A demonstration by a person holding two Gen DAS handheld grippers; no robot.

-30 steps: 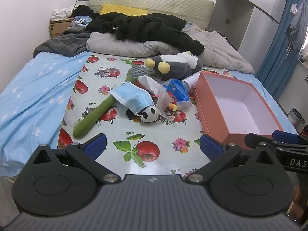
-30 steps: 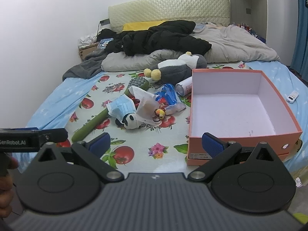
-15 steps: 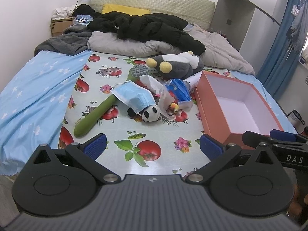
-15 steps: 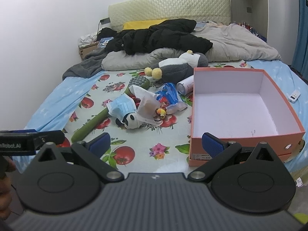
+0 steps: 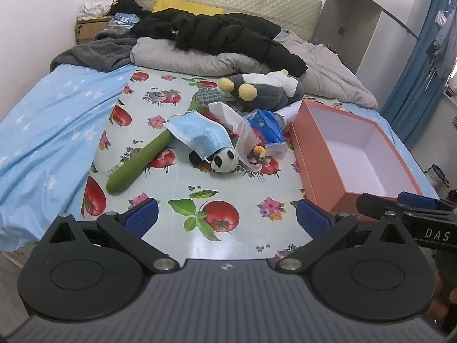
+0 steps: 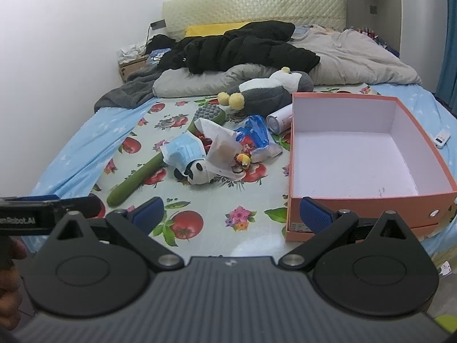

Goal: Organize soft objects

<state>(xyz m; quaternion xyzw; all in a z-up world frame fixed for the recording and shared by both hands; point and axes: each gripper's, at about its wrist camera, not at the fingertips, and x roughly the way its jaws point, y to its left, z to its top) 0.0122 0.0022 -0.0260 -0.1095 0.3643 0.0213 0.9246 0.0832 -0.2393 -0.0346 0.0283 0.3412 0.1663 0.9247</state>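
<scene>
- Left gripper (image 5: 227, 218): blue-padded fingers spread wide, nothing between them; it hangs over the near edge of the fruit-print cloth (image 5: 200, 237), above a printed tomato.
- Right gripper (image 6: 232, 216): fingers likewise spread wide and holding nothing; its right pad stands in front of the near wall of the orange box (image 6: 371, 208).
- Each gripper shows in the other's view: the right one at the right edge of the left view, the left one at the left edge of the right view.
- Orange box sits open on the right side of the cloth, white inside, no contents visible.
- Pile of soft things lies mid-cloth, left of the box and well apart from both grippers.
- Panda plush (image 5: 224, 162) at the near side of the pile, with a blue face mask (image 5: 198, 133) draped over it.
- Green long-handled brush (image 5: 148, 154) lies diagonally to the left, its handle end toward the grippers, its head passing under the mask.
- White tissue (image 6: 221, 140) and blue plastic bag (image 6: 255, 131) lie just right of the mask, a small yellow toy (image 6: 242, 159) in front of them.
- Grey penguin plush (image 6: 271, 90) lies behind the pile, against the grey quilt (image 6: 357, 54); a white bottle (image 6: 278, 118) lies between plush and box.
</scene>
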